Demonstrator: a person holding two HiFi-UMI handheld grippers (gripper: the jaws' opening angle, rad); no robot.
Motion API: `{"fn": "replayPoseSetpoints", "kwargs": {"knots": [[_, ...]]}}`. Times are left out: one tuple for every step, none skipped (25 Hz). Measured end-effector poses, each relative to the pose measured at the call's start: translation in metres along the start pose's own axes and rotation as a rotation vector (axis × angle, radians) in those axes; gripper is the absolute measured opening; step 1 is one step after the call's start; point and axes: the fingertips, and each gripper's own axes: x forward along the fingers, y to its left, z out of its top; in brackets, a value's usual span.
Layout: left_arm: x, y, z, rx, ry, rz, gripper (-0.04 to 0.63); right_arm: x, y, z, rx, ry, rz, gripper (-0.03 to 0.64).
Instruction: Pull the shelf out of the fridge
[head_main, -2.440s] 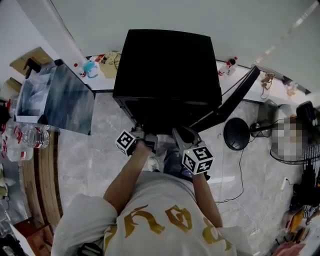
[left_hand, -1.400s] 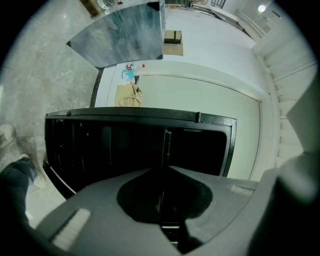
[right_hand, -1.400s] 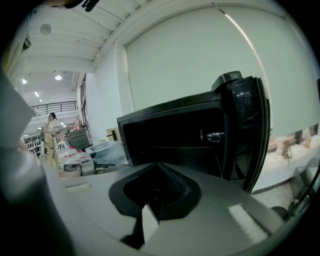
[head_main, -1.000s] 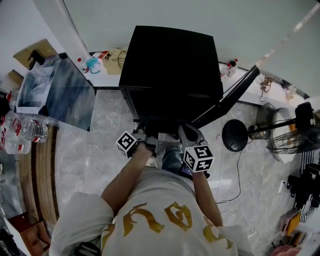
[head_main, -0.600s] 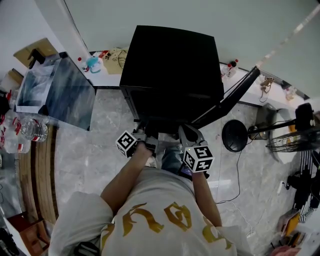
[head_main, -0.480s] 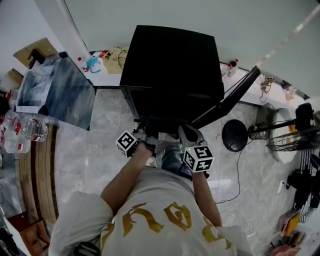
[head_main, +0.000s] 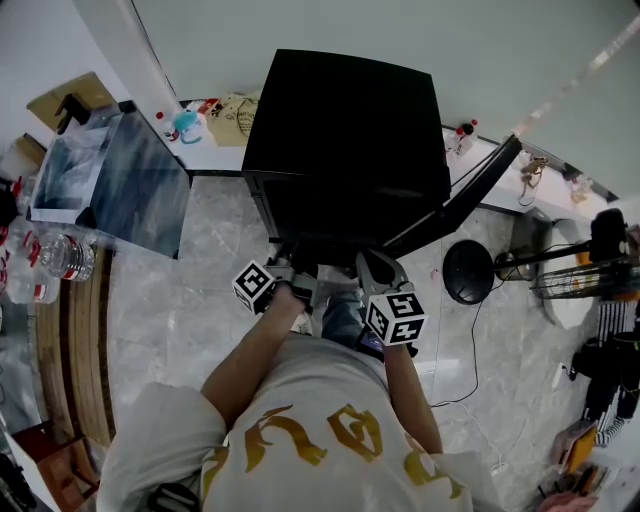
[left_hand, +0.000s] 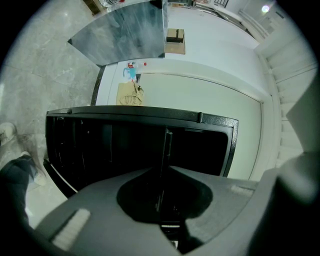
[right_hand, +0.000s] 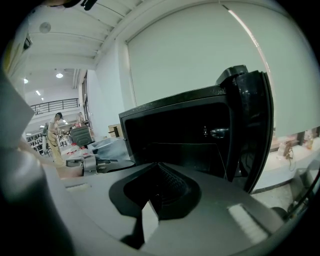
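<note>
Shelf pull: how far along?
Done: the fridge door stands open. In hand: the left gripper and right gripper are both shut on the front edge of the shelf. Left: the pull itself; the shelf is not yet out of the fridge.

- Matt black casing on the fridge (head_main: 345, 130); glossy black plastic on its door (right_hand: 250, 130).
- Thin, smooth, dark sheet for the shelf (left_hand: 164, 150), faint sheen along the edge.
- Matt grey plastic on left gripper (left_hand: 161, 170) and right gripper (right_hand: 157, 165); rough cross-hatched pads (right_hand: 172, 185).
- Polished, marbled stone floor (head_main: 190, 310).
- White cloth shirt (head_main: 330, 440), creased, gold print.
- Dull brown cardboard box (head_main: 62, 105).
- Glossy clear plastic bottles (head_main: 65, 262).
</note>
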Motion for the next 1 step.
{"fn": "replayPoseSetpoints", "kwargs": {"knots": [[0.0002,0.0003,0.0008,0.001,-0.001,-0.002,0.137,0.0007,0.001,-0.0009,-0.001,0.001,0.001,0.021]]}}
